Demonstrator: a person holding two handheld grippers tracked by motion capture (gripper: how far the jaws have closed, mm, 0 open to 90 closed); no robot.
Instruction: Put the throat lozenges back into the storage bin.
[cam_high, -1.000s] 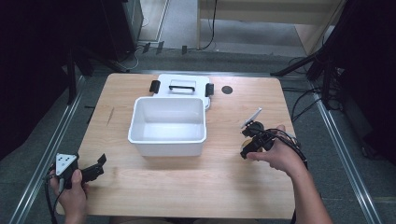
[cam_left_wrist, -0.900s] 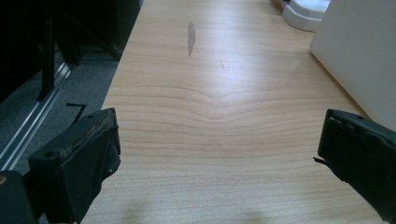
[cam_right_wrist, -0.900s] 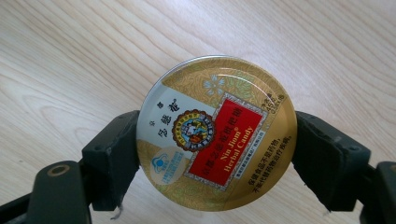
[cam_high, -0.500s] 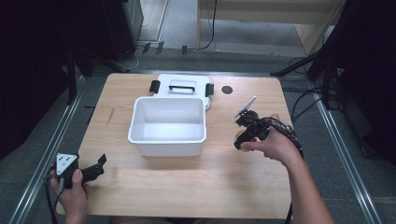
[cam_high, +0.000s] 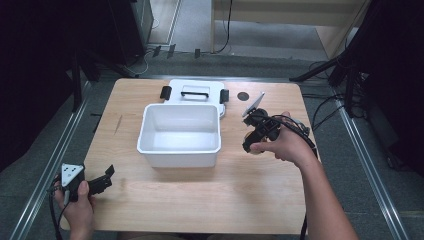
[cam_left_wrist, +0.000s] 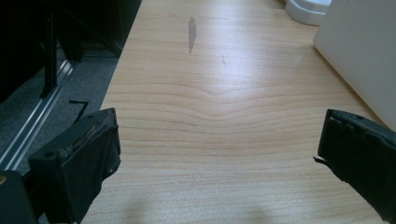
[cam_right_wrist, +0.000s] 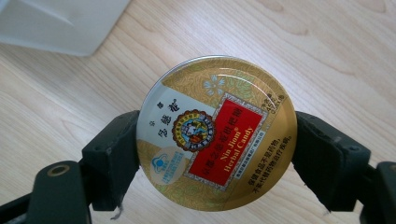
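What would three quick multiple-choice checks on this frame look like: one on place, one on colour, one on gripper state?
1. Where is the white bin?
A. mid-table, in front of its lid
B. on the floor
C. at the table's right edge

2. What colour is the label panel on the candy tin?
A. blue
B. red
C. green

3. How is the left gripper?
A. shut on the tin
B. shut on nothing
C. open, nothing held

Answers: 1 A, the lid lies just behind the bin. 2 B, red panel on a gold face. 3 C, bare table shows between its jaws; the right gripper clamps the tin.
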